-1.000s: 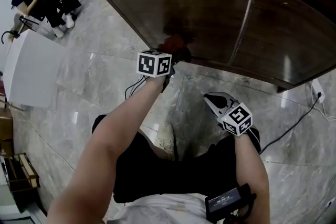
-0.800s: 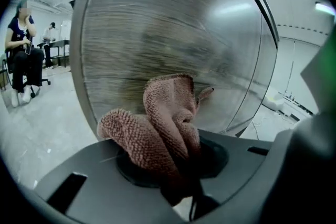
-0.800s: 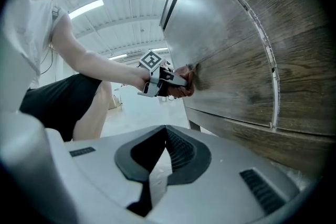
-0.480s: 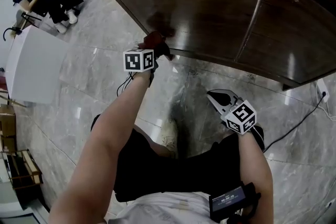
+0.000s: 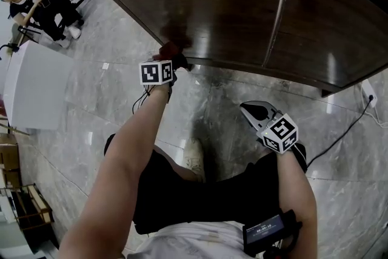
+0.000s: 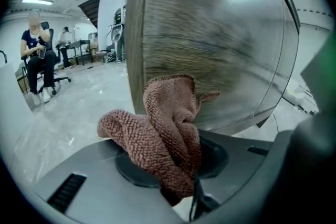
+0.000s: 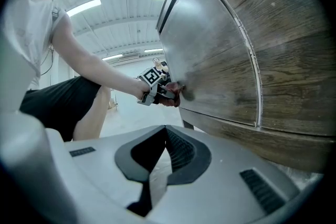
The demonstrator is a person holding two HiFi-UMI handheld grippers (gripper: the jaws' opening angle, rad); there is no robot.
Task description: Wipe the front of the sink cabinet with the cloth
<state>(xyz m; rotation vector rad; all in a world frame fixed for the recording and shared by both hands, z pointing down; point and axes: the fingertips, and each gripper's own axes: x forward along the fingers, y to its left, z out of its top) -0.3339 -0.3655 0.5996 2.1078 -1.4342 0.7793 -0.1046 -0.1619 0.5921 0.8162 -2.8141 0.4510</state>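
Low against the left end of the dark brown wooden sink cabinet (image 5: 242,15), which stands on a grey marble-tiled floor (image 5: 103,88), the work is under way. The left gripper (image 5: 173,61) reaches out on an extended arm, its jaws closed on a reddish-brown terry cloth (image 5: 171,50) that meets the glossy door near its bottom edge. The right gripper (image 5: 251,111) hangs back above the floor, well apart from the cabinet, its jaws drawn together on nothing.

The cloth looks soft, light and limp, so it will likely bunch and fold rather than lie flat. A pinch through its gathered middle, as now, leaves loose lobes to drag over the wood. The polished door should let it slide easily.

The left gripper view alone shows the cloth's (image 6: 168,128) looped weave and how it spills over the jaws. The right gripper view shows from the side the cloth touching the door, which the head view only suggests.
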